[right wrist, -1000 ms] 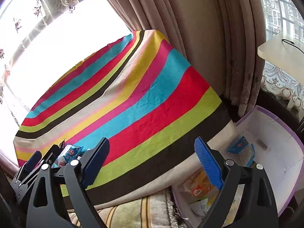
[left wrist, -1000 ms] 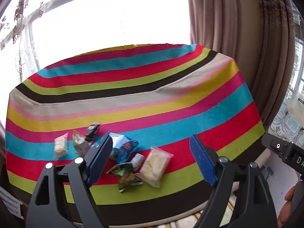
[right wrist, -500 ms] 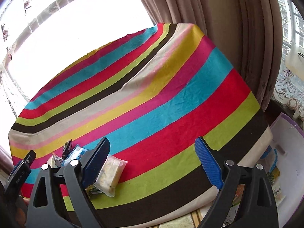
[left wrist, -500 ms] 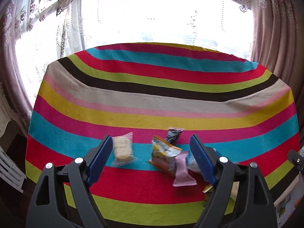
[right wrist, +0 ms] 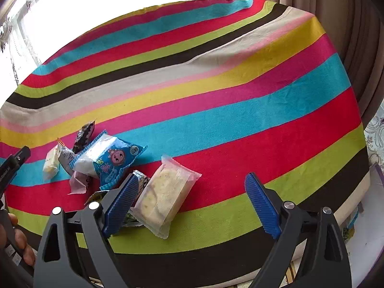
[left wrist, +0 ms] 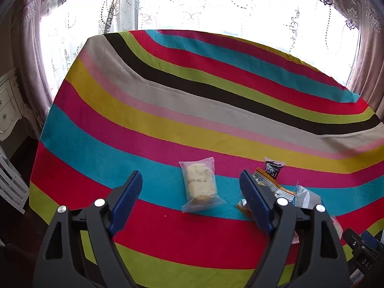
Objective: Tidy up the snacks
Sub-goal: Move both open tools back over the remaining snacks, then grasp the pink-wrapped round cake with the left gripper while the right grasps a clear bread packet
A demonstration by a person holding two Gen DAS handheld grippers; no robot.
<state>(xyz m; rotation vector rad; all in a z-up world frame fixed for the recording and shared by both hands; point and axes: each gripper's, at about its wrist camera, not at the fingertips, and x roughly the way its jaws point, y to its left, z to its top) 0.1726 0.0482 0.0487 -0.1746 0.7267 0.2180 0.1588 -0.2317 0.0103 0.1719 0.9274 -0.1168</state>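
Observation:
Several wrapped snacks lie on a striped tablecloth (left wrist: 168,110). In the left wrist view a clear bag with a pale cake (left wrist: 199,183) lies between and beyond the open jaws of my left gripper (left wrist: 189,189), which hovers above it empty. An orange-edged packet (left wrist: 271,182) and a small dark packet (left wrist: 273,166) lie by its right finger. In the right wrist view my right gripper (right wrist: 192,196) stands open and empty over a larger clear cake bag (right wrist: 163,196). A blue cartoon packet (right wrist: 108,158), a pink wrapper (right wrist: 78,182) and the dark packet (right wrist: 84,134) lie to its left.
Curtains and a bright window stand behind the table (right wrist: 216,72). A white cabinet (left wrist: 9,105) is at the left. A white bin's rim (right wrist: 374,192) shows below the table's right edge. A hand (right wrist: 14,240) holds the other gripper at the left.
Both grippers swung left and lower toward the snack pile. The left view now centres on the pale cake bag; the right view now has the larger cake bag between its fingers. Jaws stayed open.

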